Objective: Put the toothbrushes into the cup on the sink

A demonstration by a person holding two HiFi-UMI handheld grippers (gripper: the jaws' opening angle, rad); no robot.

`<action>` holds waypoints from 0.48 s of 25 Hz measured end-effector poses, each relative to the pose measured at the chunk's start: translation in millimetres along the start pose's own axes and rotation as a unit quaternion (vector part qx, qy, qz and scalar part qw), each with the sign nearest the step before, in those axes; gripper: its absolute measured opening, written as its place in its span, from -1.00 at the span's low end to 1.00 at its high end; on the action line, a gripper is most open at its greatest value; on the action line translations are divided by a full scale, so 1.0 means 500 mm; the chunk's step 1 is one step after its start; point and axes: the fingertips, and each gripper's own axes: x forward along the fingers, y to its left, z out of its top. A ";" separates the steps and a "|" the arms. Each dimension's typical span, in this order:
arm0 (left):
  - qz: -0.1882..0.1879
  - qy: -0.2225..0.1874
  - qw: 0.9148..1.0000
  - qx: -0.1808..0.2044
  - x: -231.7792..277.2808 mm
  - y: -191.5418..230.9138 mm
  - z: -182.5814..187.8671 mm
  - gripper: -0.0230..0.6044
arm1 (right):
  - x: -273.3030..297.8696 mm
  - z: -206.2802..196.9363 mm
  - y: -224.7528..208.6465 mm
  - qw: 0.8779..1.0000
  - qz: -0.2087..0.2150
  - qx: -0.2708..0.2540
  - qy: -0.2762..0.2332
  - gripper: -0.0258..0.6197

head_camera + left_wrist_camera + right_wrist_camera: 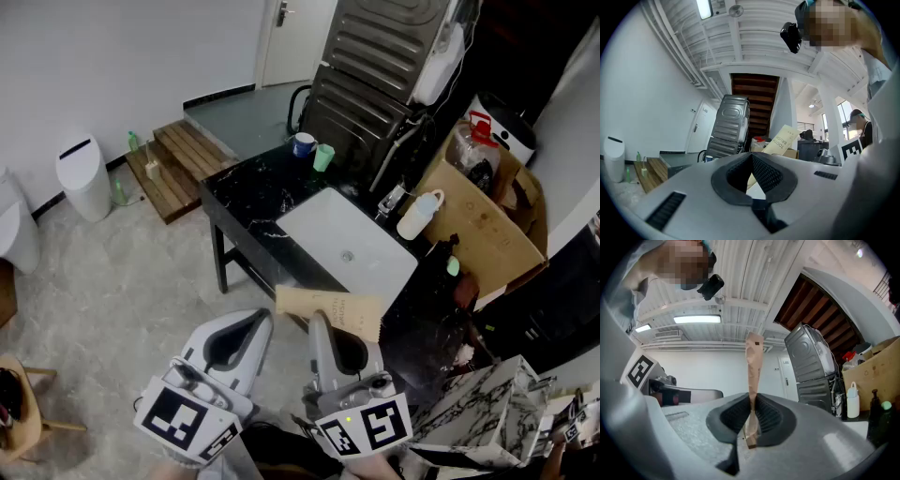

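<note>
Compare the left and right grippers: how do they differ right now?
The right gripper is shut on the brown toothbrush box, pinched between its jaws; the left gripper is shut on nothing. The right gripper sits nearer the sink; the left gripper is beside it, over floor. Shared: both point toward the black counter.

kraft toothbrush box (330, 312) clamped in right tool (319, 323); green cup (323, 157) upright on black counter (244, 192).

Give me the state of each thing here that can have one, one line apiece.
left tool: shut, empty
right tool: shut on toothbrush box
toothbrush box: clamped near one end, off the counter
blue cup: upright on counter
green cup: upright beside blue cup
sink: basin bare
white bottle: upright by sink
</note>
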 end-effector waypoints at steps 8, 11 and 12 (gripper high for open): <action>0.000 0.001 1.000 -0.001 -0.008 0.000 0.001 -0.92 | -0.002 -0.001 0.004 1.000 -0.003 0.003 0.004 -0.84; 0.002 0.002 1.000 -0.002 -0.010 0.007 0.002 -0.92 | 0.003 -0.002 0.006 1.000 -0.004 0.007 0.004 -0.84; 0.003 0.002 1.000 -0.002 -0.011 0.011 0.002 -0.92 | 0.006 -0.002 0.008 1.000 -0.004 0.008 0.004 -0.84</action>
